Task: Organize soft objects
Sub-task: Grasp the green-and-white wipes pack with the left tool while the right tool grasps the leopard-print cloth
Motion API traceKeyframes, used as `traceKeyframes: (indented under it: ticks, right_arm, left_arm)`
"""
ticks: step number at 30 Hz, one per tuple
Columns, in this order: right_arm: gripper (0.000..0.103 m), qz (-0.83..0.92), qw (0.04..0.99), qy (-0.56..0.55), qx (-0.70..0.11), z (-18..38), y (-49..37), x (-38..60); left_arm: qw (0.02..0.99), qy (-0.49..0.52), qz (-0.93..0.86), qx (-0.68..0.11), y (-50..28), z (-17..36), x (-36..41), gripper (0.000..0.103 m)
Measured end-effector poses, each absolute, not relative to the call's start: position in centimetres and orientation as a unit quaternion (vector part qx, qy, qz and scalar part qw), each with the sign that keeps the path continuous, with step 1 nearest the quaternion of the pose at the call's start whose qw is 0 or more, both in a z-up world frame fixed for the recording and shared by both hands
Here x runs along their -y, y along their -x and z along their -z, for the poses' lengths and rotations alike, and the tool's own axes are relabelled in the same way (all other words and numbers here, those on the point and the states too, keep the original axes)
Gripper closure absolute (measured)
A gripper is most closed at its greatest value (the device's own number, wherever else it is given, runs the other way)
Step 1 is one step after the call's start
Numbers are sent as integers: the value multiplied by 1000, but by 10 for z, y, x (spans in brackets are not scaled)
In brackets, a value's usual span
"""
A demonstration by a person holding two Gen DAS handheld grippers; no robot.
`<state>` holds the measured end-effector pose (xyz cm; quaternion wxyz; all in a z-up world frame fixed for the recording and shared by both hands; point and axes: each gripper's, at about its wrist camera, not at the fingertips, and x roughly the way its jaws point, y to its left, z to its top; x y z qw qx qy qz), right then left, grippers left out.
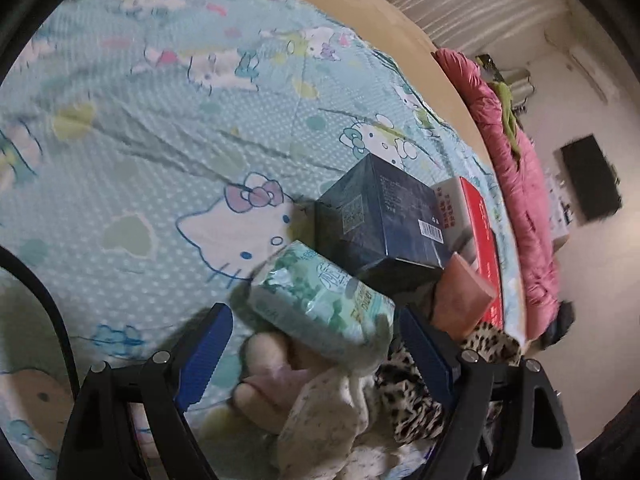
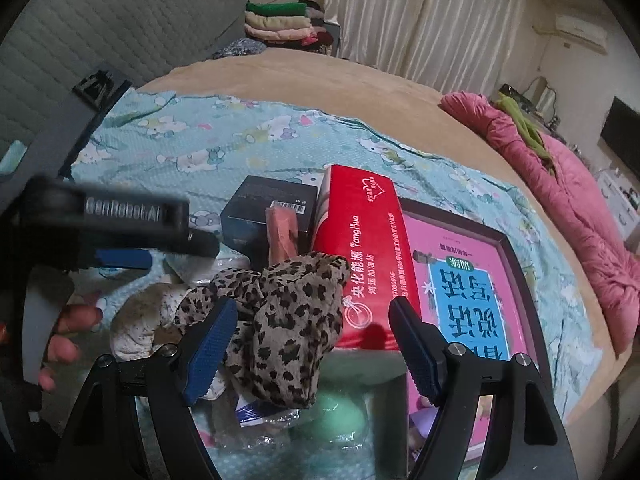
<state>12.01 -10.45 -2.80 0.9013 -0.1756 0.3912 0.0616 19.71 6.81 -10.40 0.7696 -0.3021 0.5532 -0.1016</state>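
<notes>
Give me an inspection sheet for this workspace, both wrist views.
Surface: bed with cartoon-cat sheet over a tan blanket.
Job's things: leopard-print cloth, spotted white cloth, both crumpled.
Clutter: green tissue pack, dark blue box, red carton, pink book, peach block.
Grippers: left gripper open, near the tissue pack; right gripper open over the leopard-print cloth.
Cables: nothing seen.
Surroundings: pink duvet, curtains, folded clothes stack.
</notes>
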Motion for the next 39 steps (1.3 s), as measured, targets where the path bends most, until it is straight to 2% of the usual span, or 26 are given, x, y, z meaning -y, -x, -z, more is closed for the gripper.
traceKeyframes:
  ticks: [2,6,7,10,11,14,16,19,29,39]
  right_arm:
    - [26,-60,901,189,-386,30,-121,102]
    - [43,-53,895,230,-379,37,-122,94]
    - [50,-55,893,240,-378,39,-122,92]
    - [62,-61,891,252,-372,43,-120,90]
    - [71,-66,893,251,-369,42,-118,90]
    - [90,-93,898,222,-369,36,-117,96]
    - [91,-103,899,203,-373,33,-116,100]
    - [93,-115,903,165,-380,29,-117,110]
    - [94,-141,912,73,-378,9,-112,132]
    - [94,-133,927,56,-346,-25,-91,148]
  left_arm:
    - [765,303,100,-559,-201,108,-66,21]
    - [752,316,106,-569,-209,116,-61,24]
    - [749,322,104,-569,-212,117,-61,25]
    - [744,333,101,-571,-218,121,-60,29]
    - [743,333,98,-572,-219,121,-60,30]
    - [739,341,96,-573,-223,125,-62,40]
    - [735,351,100,-571,-223,127,-65,51]
    - [737,354,106,-565,-219,127,-68,61]
    - [799,318,107,-499,-183,66,-76,63]
    - [857,187,88,-471,-134,7,-49,63]
